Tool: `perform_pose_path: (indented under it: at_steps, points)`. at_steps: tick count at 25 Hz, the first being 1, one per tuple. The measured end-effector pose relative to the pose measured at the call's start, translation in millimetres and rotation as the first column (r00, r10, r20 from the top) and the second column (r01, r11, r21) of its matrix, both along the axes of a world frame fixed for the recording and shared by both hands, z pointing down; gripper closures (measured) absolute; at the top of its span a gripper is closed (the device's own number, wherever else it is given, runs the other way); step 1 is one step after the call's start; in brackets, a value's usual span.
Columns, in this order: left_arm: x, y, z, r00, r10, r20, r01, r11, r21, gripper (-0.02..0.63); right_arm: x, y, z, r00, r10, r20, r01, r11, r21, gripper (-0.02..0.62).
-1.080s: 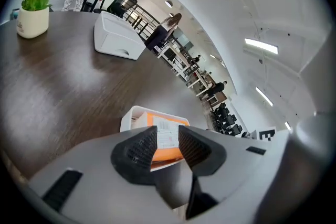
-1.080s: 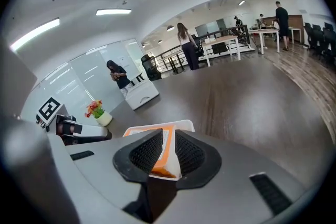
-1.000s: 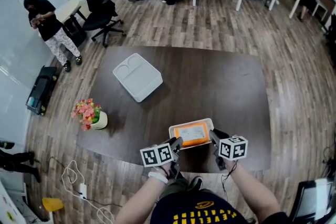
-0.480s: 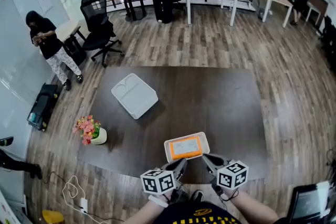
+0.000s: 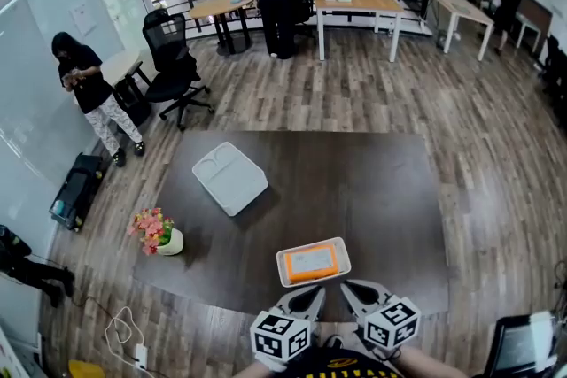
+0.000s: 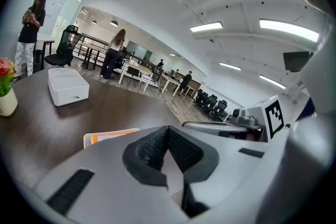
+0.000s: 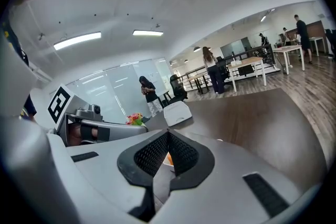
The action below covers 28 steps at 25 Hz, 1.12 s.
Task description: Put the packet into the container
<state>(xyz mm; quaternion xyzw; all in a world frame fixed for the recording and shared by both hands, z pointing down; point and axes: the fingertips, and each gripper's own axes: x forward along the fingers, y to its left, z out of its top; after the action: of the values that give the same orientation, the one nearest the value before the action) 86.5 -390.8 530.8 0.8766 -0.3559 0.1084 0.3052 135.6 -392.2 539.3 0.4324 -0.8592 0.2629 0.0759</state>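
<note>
Jaws on the left gripper (image 5: 316,291) are pressed together with nothing between them, and the right gripper (image 5: 348,289) is the same. Just ahead of both tips, not touching them, the packet (image 5: 312,262) lies on the table (image 5: 372,181). Its long axis runs crosswise to the claws, and neither is clearly nearer. The container (image 5: 229,178) sits well beyond, ahead and leftward, so the left side probably has the shorter carry.

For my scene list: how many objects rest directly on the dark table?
3. A white box at far left, a flower pot at the left edge, a white tray holding the orange packet at the front. The front edge is partly hidden.
</note>
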Motion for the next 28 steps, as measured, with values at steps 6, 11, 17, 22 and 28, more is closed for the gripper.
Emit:
perform_pose_path:
  at_steps: [6,11,17,22,28]
  points:
    - [2,1,-14,1.0,0.004,0.014,-0.005,0.998,0.07,0.606,-8,6,-24,1.0,-0.004,0.014,0.003,0.998,0.068,0.584]
    - [5,6,-22,1.0,0.012,0.024,-0.015,0.993,0.118,0.606,-8,9,-32,1.0,-0.005,-0.001,0.005,0.995,0.101,0.584]
    - [1,13,-26,0.999,0.011,0.049,-0.019,0.986,0.167,0.606,-16,16,-46,0.999,-0.026,-0.047,0.034,0.982,0.185,0.584]
    - [-1,20,-26,0.998,0.008,0.061,-0.018,0.984,0.177,0.606,-20,23,-52,0.998,-0.035,-0.057,0.046,0.976,0.211,0.584]
    - [-1,22,-25,0.998,0.012,0.062,-0.023,0.983,0.18,0.606,-23,26,-53,0.997,-0.041,-0.059,0.053,0.975,0.216,0.584]
